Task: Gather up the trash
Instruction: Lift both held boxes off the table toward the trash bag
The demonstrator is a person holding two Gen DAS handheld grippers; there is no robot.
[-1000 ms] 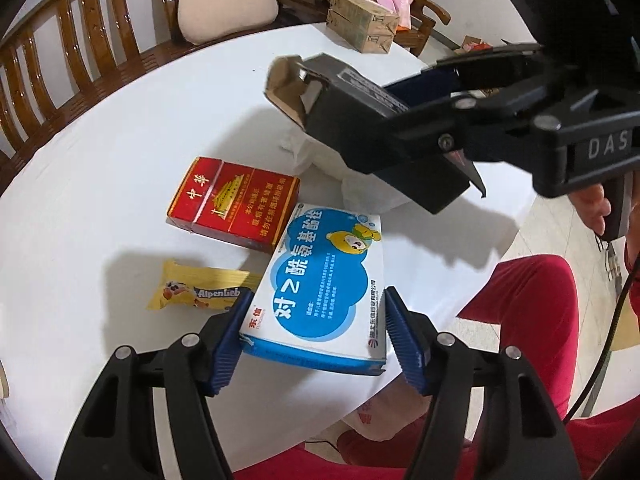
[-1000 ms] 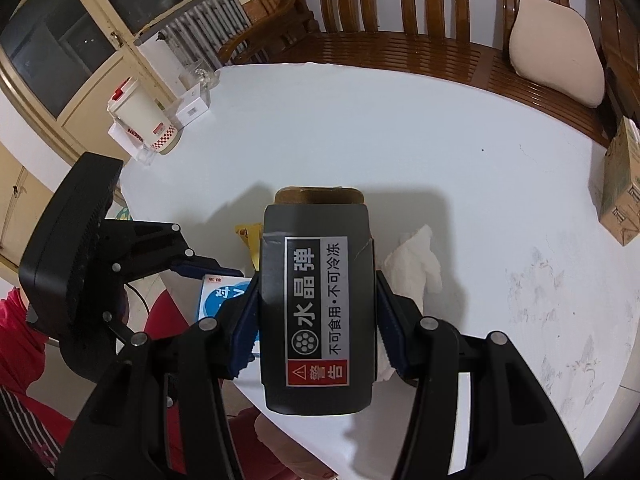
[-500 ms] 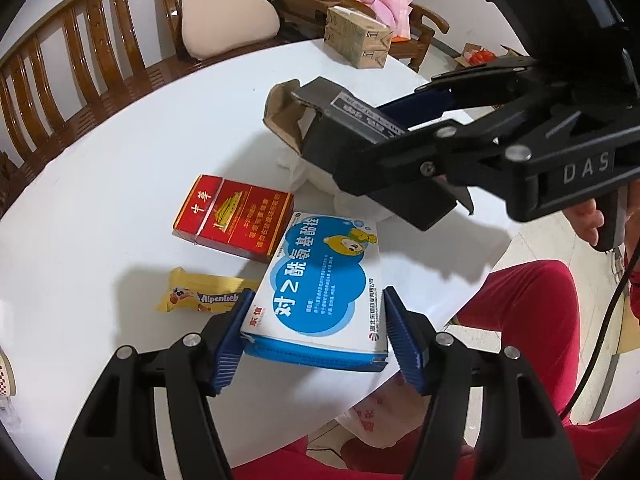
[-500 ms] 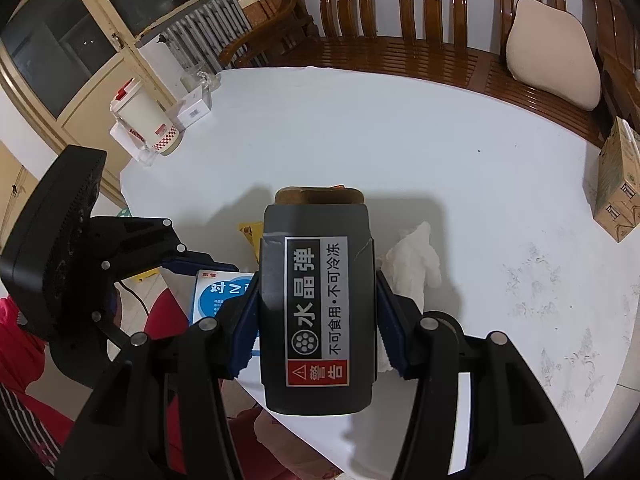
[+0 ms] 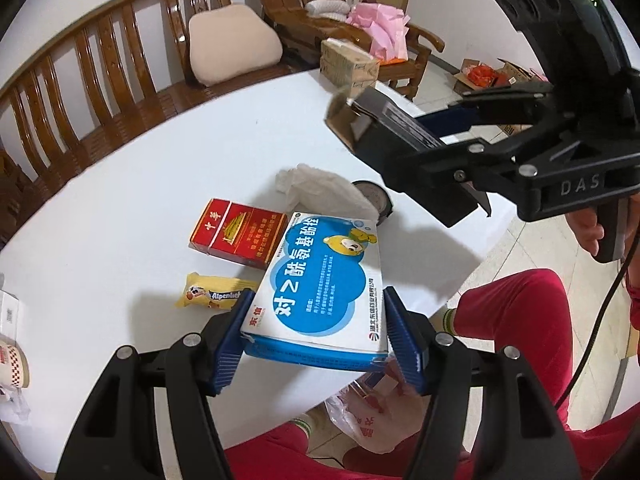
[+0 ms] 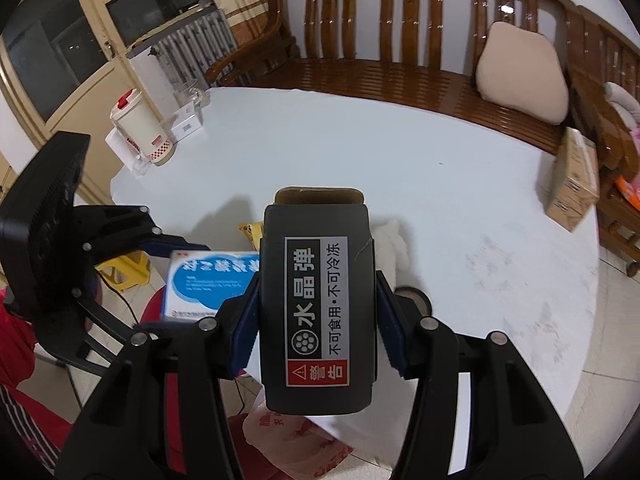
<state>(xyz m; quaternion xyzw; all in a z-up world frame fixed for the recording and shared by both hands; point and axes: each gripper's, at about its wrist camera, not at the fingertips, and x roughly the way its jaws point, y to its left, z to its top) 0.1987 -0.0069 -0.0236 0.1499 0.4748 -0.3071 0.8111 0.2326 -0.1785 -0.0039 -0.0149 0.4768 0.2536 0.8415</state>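
Note:
My left gripper [image 5: 316,340] is shut on a blue and white medicine box [image 5: 320,280], lifted clear of the white round table [image 5: 120,208]. My right gripper [image 6: 318,320] is shut on a black carton with a warning label [image 6: 318,304]; in the left wrist view that carton [image 5: 404,144] hangs high at the right. On the table lie a red cigarette pack [image 5: 236,232], a yellow candy wrapper [image 5: 212,292], a crumpled white tissue [image 5: 320,190] and a dark round lid [image 5: 374,196]. A thin plastic bag with red print [image 5: 372,420] sits below the table edge.
A wooden bench with a beige cushion [image 5: 232,44] curves behind the table. A cardboard box [image 5: 348,66] stands at the table's far edge. A white cup with red checks [image 6: 140,128] and a small white box [image 6: 186,122] stand at the left. A person's red trouser legs [image 5: 516,320] are beneath.
Both grippers have risen with their boxes. The black carton has moved up and to the right, uncovering the tissue and the dark lid on the table.

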